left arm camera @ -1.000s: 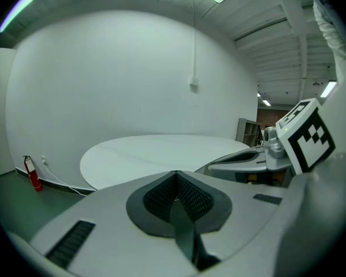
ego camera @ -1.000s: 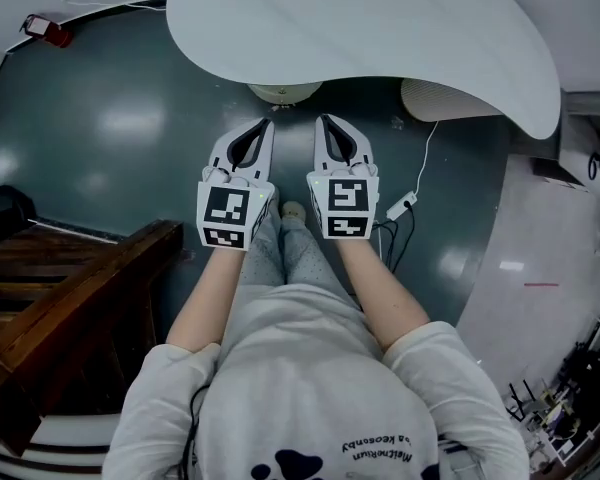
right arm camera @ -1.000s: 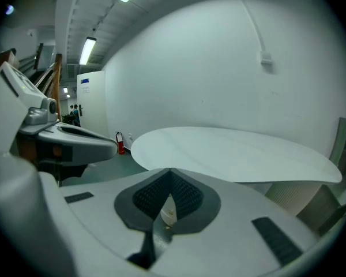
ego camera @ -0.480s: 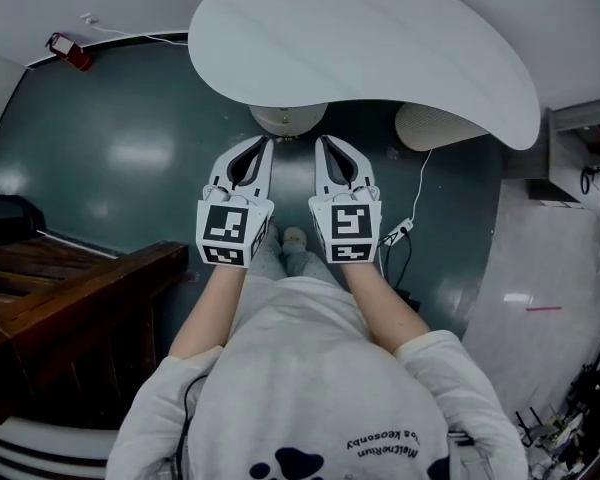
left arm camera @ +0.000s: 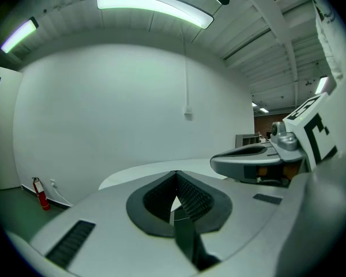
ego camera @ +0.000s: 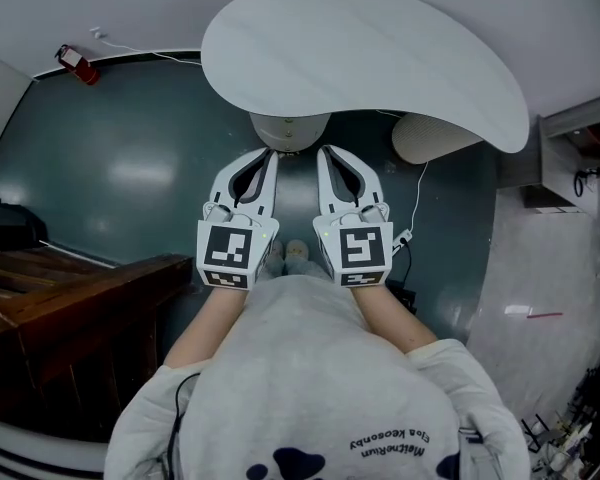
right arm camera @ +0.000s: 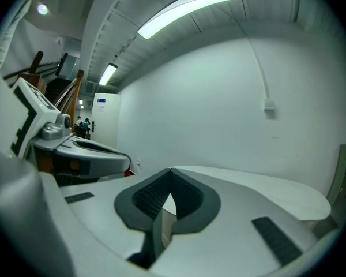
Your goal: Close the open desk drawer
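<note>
A dark wooden desk stands at the lower left of the head view; I cannot make out its drawer from here. My left gripper and right gripper are held side by side in front of the person's body, well to the right of the desk and apart from it. They point toward the white table. In the left gripper view the left gripper has its jaws meeting at the tip, with nothing between them. The right gripper is likewise shut and empty, facing the bare white wall.
The white table's round pedestal base sits just beyond the gripper tips. A second pale round base lies to the right, with a cable and plug on the dark floor. A red fire extinguisher stands by the far wall.
Both grippers have risen together, still side by side and shut. In the head view the white table has come lower and the wooden desk has slipped toward the lower left.
</note>
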### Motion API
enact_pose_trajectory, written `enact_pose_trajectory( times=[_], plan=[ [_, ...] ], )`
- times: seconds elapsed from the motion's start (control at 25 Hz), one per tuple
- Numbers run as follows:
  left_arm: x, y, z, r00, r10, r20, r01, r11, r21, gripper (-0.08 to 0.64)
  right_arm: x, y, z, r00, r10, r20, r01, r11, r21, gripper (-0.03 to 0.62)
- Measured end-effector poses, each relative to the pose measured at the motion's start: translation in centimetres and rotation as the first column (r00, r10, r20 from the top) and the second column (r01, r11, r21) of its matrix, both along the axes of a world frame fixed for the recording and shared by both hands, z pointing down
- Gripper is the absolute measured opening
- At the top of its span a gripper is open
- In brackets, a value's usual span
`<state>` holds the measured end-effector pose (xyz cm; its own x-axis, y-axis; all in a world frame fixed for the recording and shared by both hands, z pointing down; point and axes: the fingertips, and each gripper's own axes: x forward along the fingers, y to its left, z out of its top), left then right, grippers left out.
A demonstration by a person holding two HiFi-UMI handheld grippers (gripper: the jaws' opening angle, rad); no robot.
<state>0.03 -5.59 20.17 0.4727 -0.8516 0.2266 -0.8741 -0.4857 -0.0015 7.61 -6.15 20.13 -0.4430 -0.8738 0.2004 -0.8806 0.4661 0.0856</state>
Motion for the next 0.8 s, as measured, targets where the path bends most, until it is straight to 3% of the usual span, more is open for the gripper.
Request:
enact_pose_trajectory(
  times=[0.8],
  plan=[
    [-0.8, 2.4, -1.9, 0.999, 0.041, -0.006, -0.041, 0.999, -0.005, 0.009, -1.8, 2.7, -1.5, 1.000, -0.017, 0.008, 0.017, 1.000, 0.005, 0.015]
  ],
)
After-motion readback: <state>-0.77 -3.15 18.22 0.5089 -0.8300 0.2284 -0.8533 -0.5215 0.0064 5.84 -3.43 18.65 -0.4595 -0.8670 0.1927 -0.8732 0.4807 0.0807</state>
